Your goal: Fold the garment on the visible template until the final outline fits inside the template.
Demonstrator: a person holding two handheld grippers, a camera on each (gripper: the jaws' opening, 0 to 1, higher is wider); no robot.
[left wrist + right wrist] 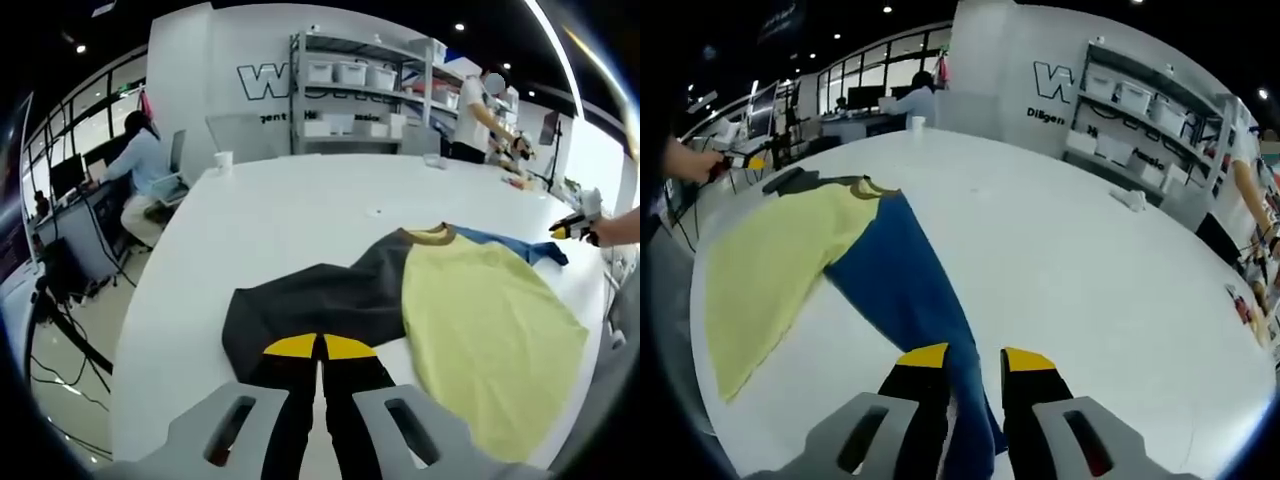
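Note:
A shirt lies flat on the white table [300,200]. It has a pale yellow body [490,330], a dark grey sleeve [300,300] and a blue sleeve [510,245]. My left gripper [320,348] is at the dark sleeve's cuff, its yellow-tipped jaws pressed together on the cloth. In the right gripper view the blue sleeve [910,270] runs from the yellow body [770,270] down between my right gripper's [977,358] jaws, which stand apart around it. Each gripper also shows in the other's view, held by a hand: the right gripper [575,225] and the left gripper [735,160].
A white cup [223,160] stands near the table's far edge. Small items [1130,198] lie farther along the table. A seated person [140,160] and a standing person [475,110] are beyond it, by shelves [360,90]. The table edge [170,330] is close to the shirt.

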